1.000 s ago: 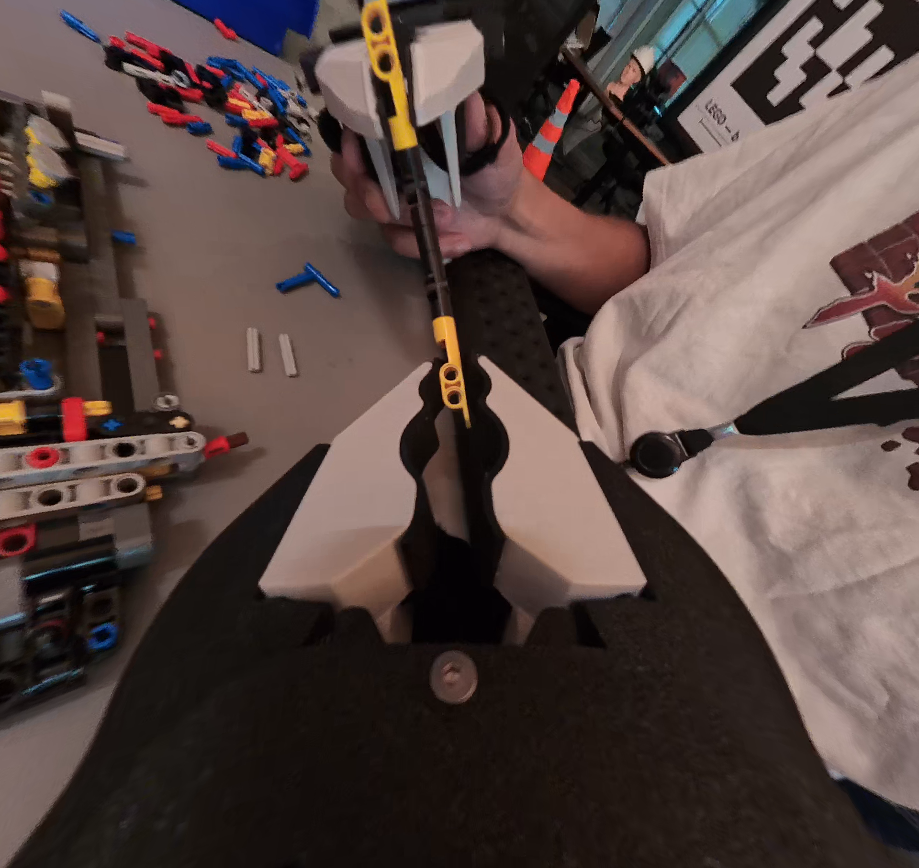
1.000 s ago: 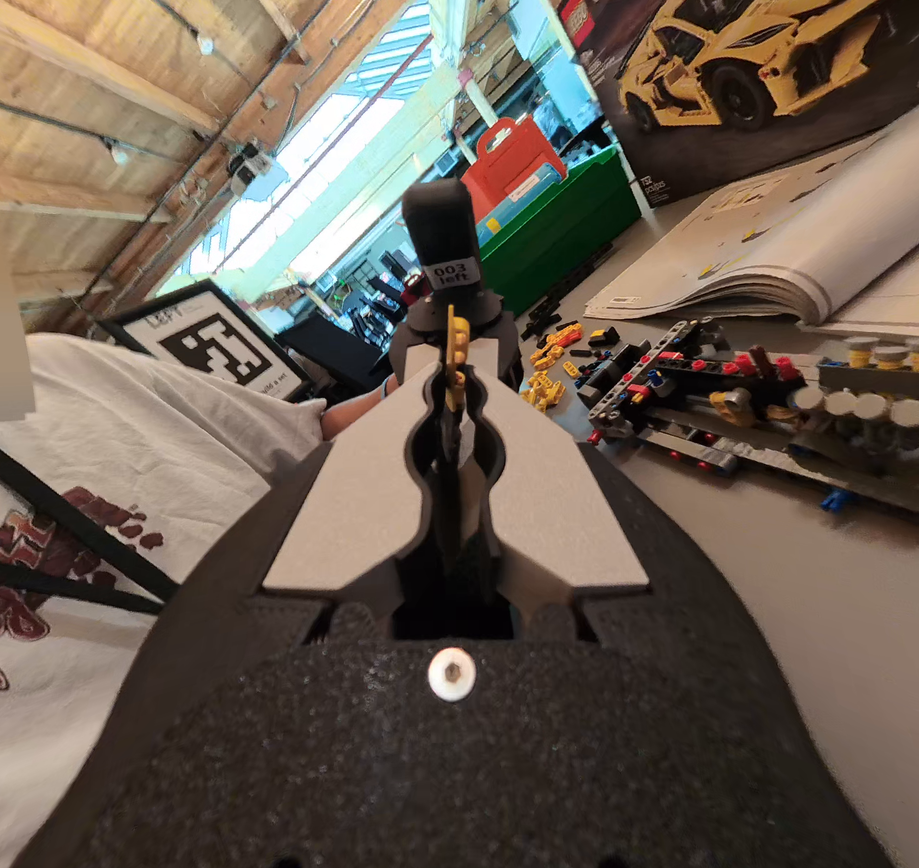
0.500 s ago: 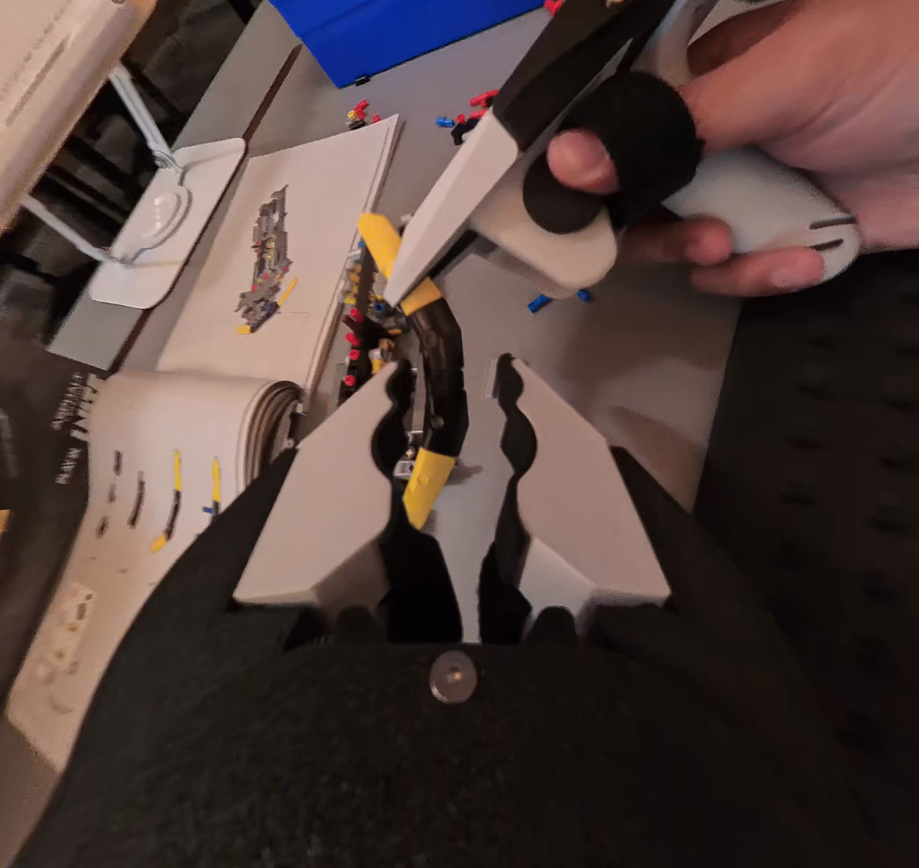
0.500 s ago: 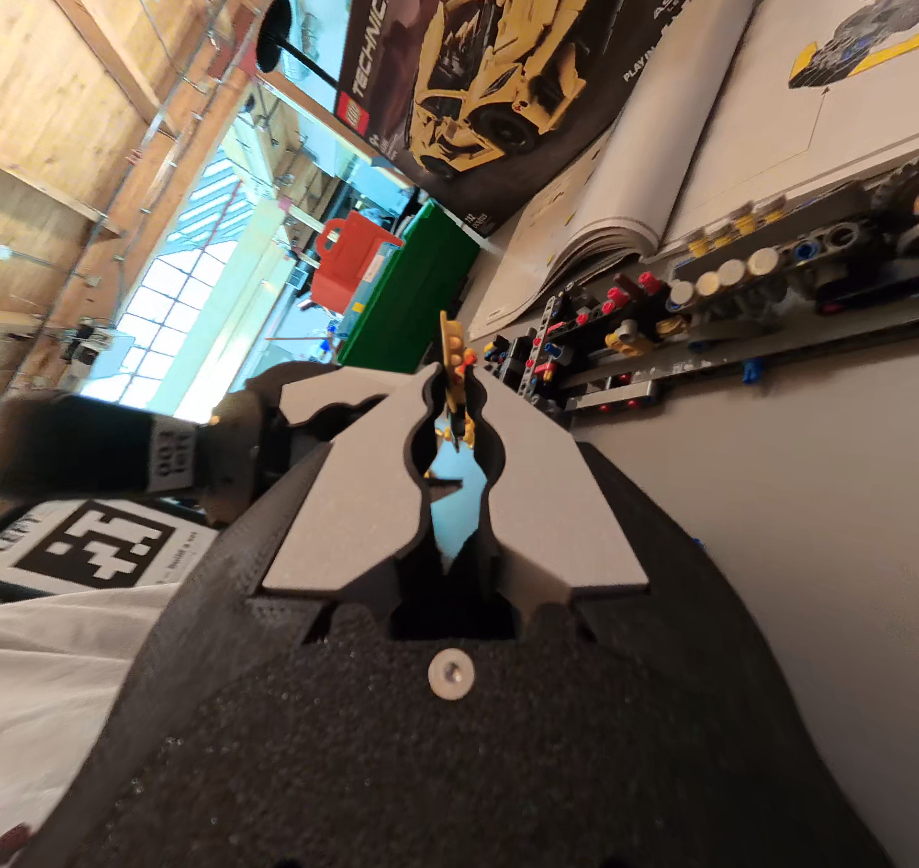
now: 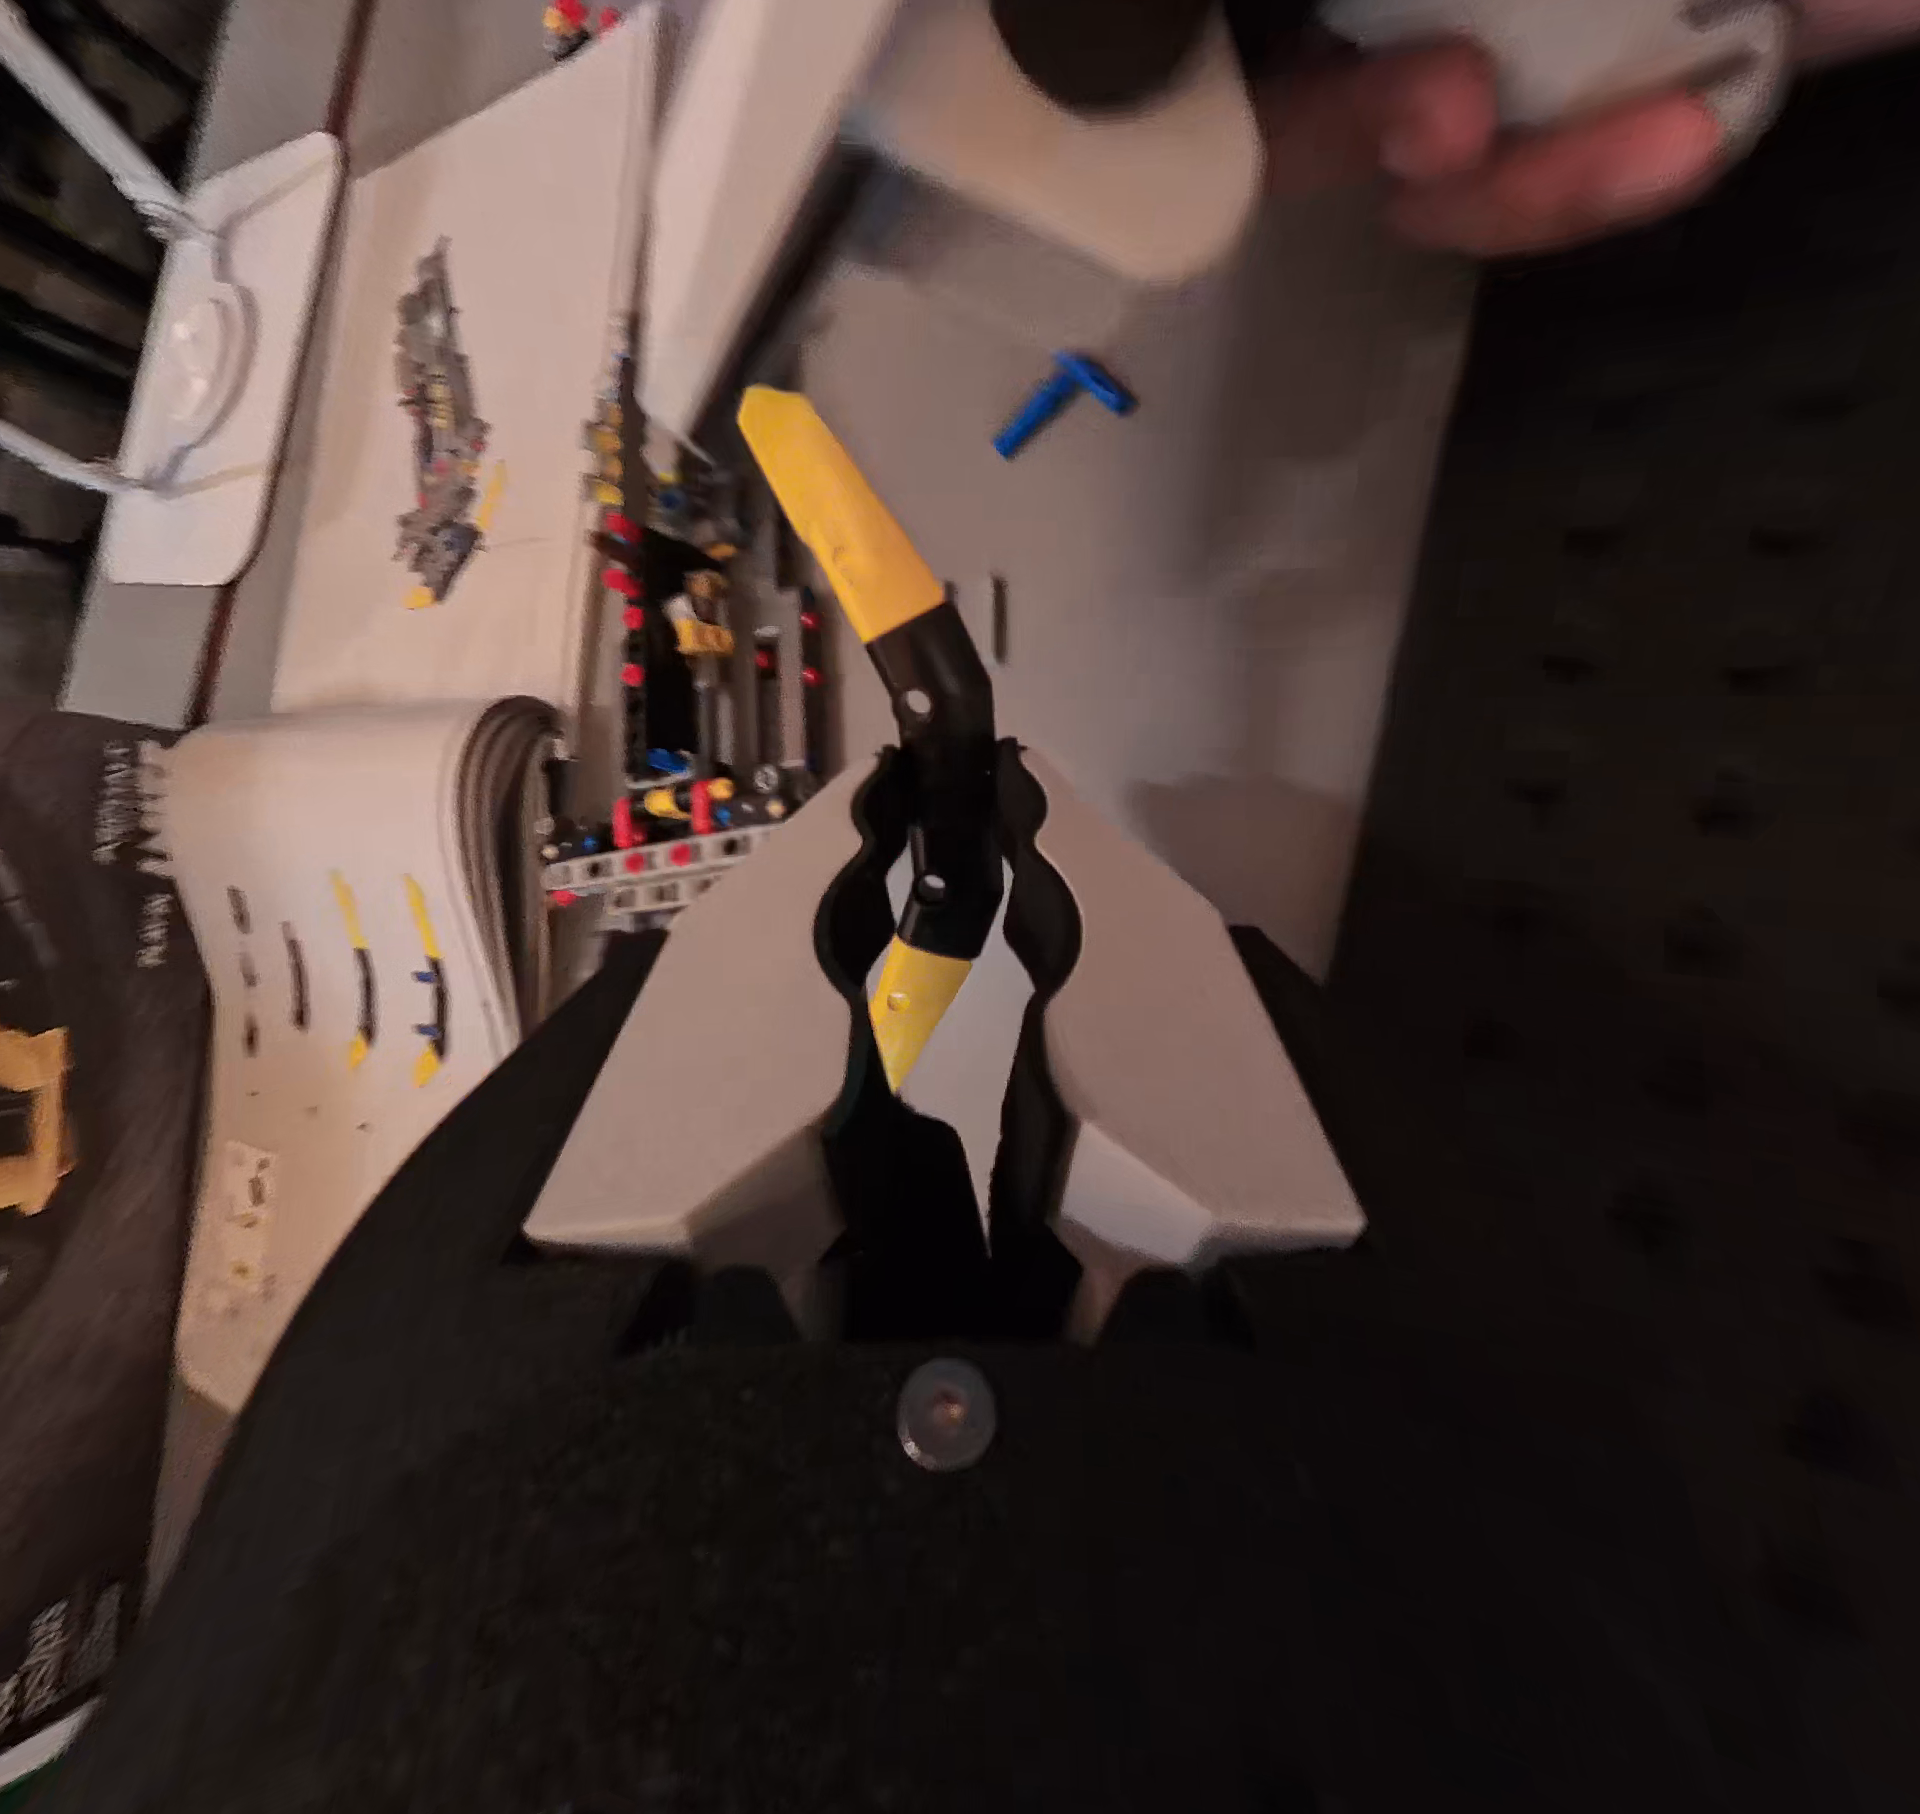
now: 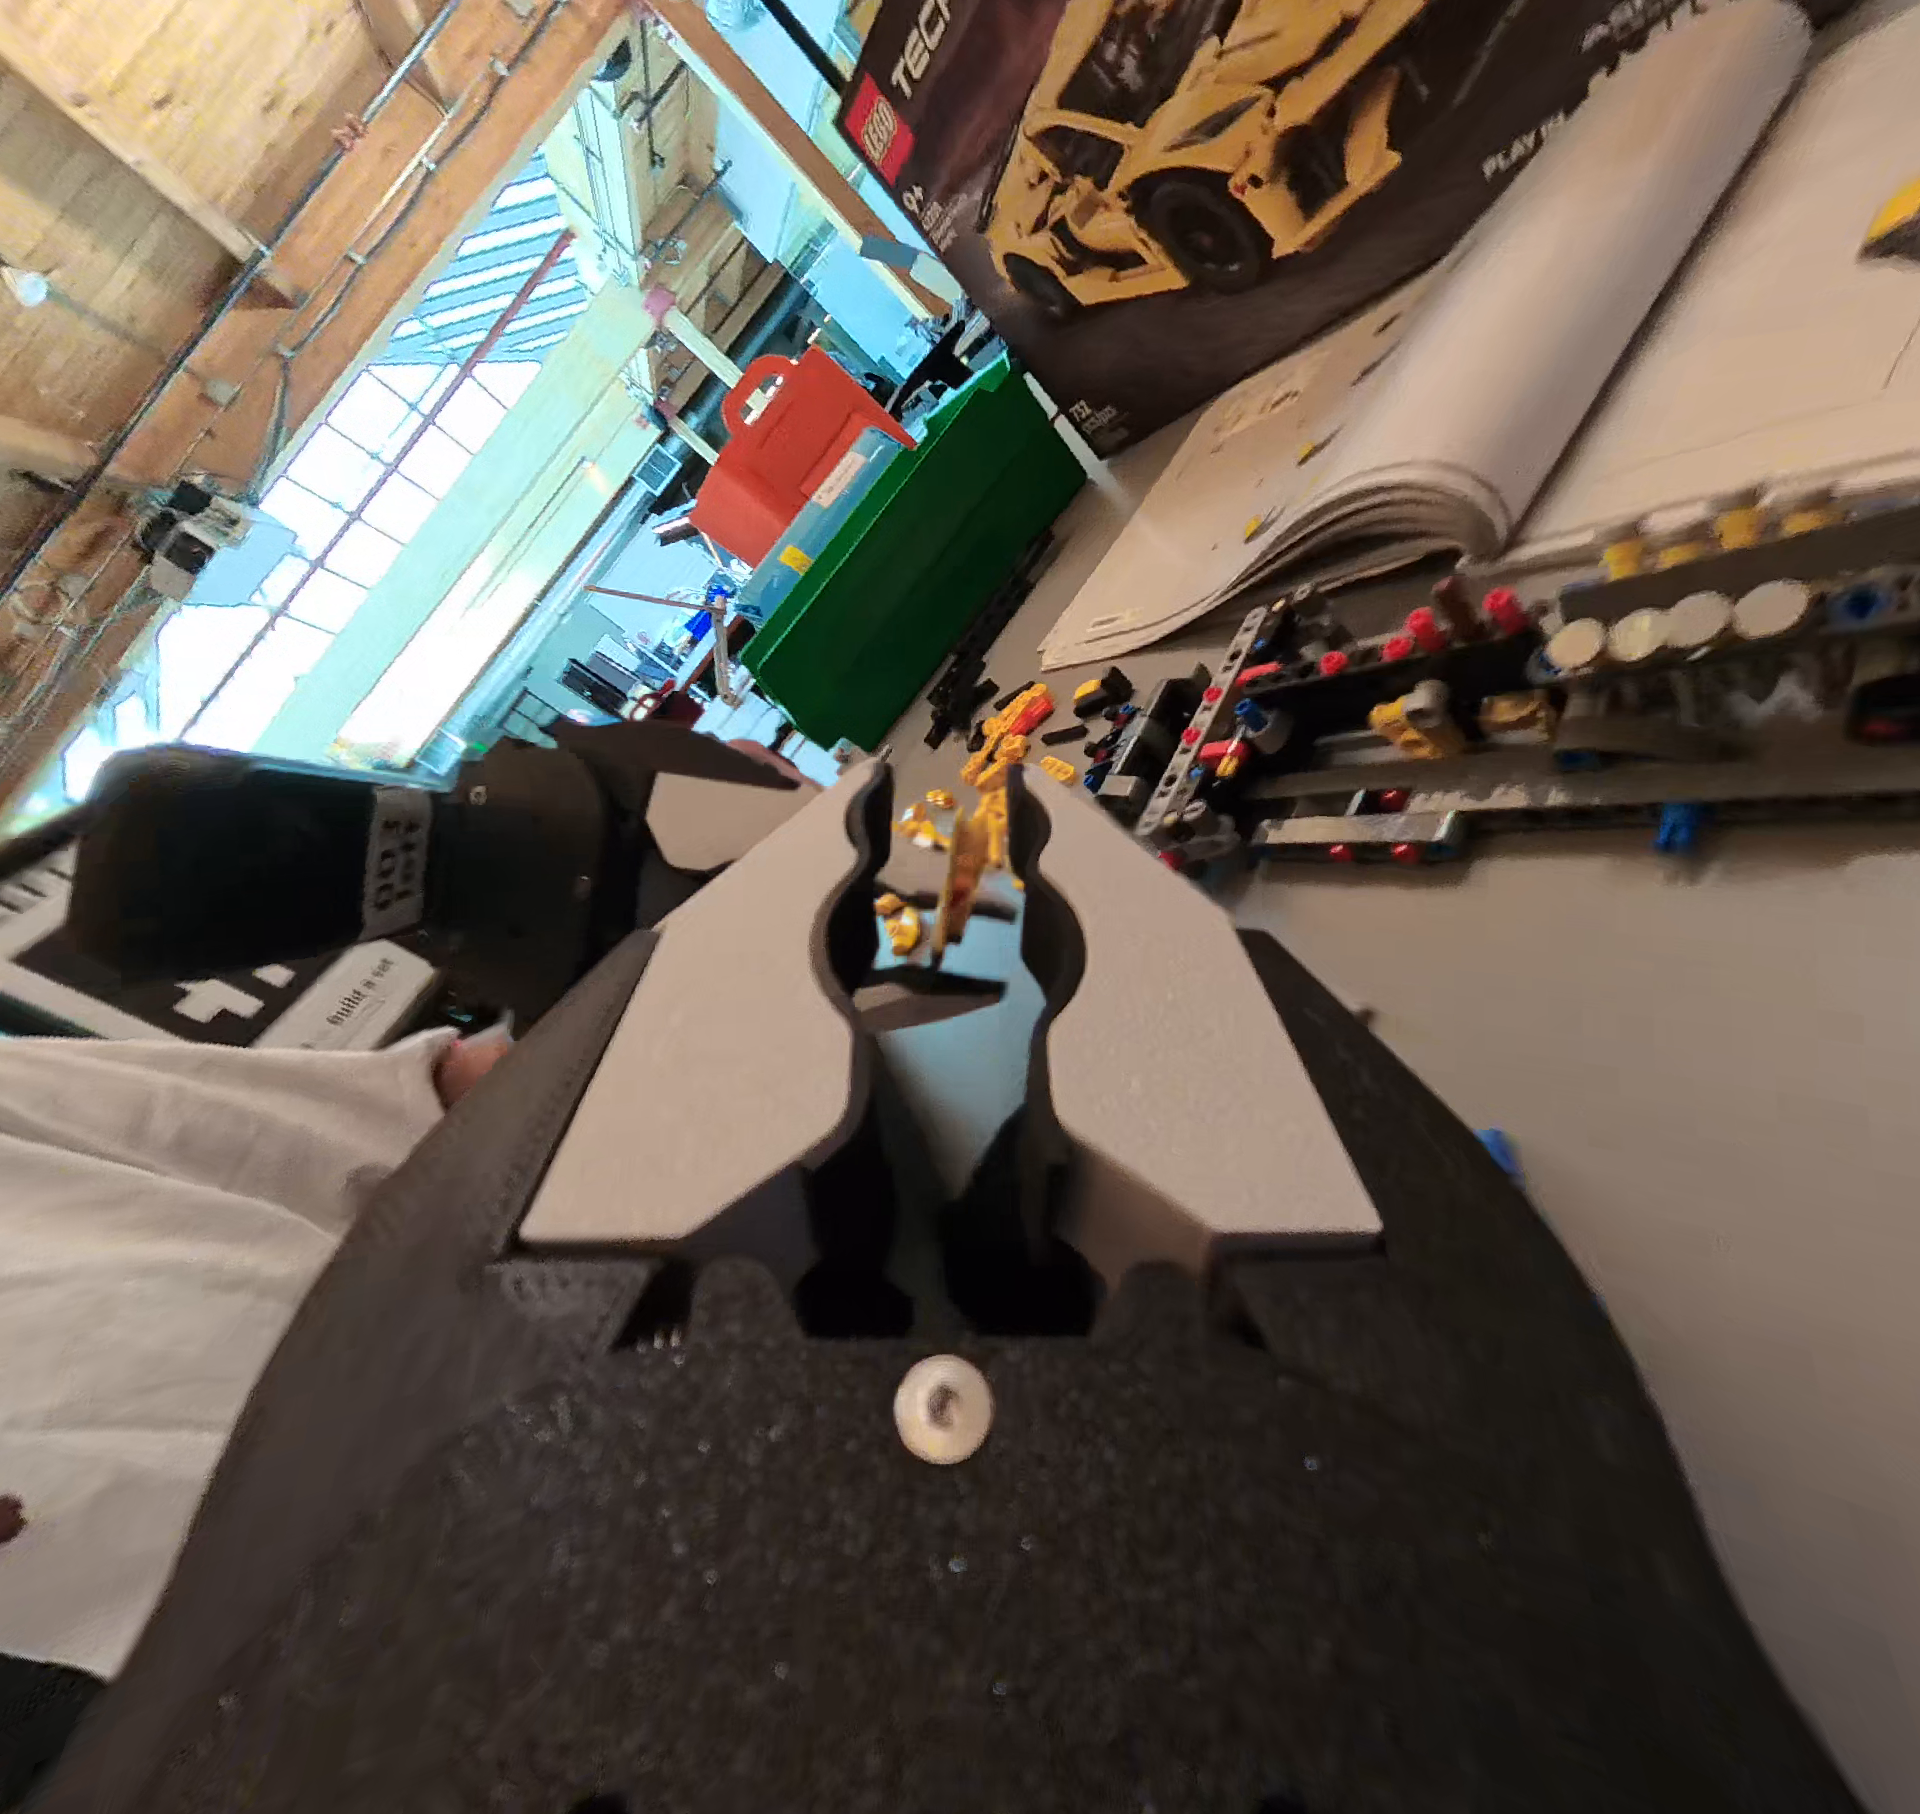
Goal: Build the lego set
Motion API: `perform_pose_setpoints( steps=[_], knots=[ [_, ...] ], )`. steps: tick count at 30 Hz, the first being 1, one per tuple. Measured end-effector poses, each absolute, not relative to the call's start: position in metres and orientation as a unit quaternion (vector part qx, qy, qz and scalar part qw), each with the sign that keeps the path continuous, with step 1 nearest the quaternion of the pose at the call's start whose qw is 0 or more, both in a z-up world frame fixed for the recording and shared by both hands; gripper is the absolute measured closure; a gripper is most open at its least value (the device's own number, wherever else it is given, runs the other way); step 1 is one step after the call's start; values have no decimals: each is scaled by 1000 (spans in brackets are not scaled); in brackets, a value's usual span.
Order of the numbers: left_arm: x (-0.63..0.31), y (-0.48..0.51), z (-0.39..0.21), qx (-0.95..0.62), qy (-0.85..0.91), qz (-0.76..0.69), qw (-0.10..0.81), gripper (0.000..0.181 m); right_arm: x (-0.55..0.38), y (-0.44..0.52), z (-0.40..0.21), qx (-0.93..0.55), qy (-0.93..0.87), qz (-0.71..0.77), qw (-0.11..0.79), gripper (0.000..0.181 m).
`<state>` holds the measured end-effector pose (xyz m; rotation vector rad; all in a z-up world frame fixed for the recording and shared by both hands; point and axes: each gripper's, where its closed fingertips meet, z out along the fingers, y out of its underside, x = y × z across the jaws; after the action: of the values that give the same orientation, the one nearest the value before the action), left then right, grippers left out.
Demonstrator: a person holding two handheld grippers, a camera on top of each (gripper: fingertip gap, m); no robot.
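Observation:
My left gripper [image 5: 945,767] is shut on the black middle of a curved black and yellow Lego piece [image 5: 940,715]. Its long yellow tip [image 5: 842,517] sticks out ahead and its short yellow end lies back between the fingers. My right gripper [image 6: 951,788] is open. The piece's blurred yellow tip [image 6: 971,860] stands between its fingers with a gap on the left side. In the left wrist view one right finger [image 5: 727,206] shows blurred just above the yellow tip. The partly built car chassis [image 5: 707,704] lies on the table and also shows in the right wrist view [image 6: 1455,704].
An open instruction booklet [image 5: 468,414] lies beside the chassis, the set's box [image 6: 1195,102] behind it. A green bin [image 6: 914,559] and loose yellow and black parts [image 6: 1013,725] are farther off. Two blue pins [image 5: 1060,403] lie on the table. A black mat [image 5: 1662,829] lies at the right. My hands' fingertips stand some 7 centimeters from each other.
Both grippers held the piece a second ago. My left gripper opened and shut again on the black middle. My right gripper has now opened off the yellow tip. Both views swung toward the table.

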<state>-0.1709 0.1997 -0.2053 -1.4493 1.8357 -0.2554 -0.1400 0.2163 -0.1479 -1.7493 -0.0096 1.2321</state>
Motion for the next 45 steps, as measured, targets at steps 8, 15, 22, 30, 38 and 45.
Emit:
perform_pose_setpoints(
  steps=[8, 15, 22, 30, 38, 45],
  knots=[
    [-210, 172, -234, -482, 822, -136, 272, 167, -115, 224, -148, -729, -64, 432, 527, 157],
    [-207, 172, -251, -468, 850, -142, 198, 167, -115, 225, -149, -725, -52, 449, 520, 158],
    [-199, 167, -252, -428, 869, -175, 176, 167, -113, 224, -147, -712, -35, 481, 511, 158],
    [-193, 166, -252, -434, 853, -227, 182, 167, -113, 225, -146, -705, -31, 497, 504, 158],
    [-192, 173, -235, -451, 810, -300, 224, 158, -84, 240, -162, -766, -64, 379, 515, 166],
    [-184, 241, -166, -516, 670, -380, 374, 151, -83, 247, -167, -767, -117, 286, 563, 157]
  ],
)
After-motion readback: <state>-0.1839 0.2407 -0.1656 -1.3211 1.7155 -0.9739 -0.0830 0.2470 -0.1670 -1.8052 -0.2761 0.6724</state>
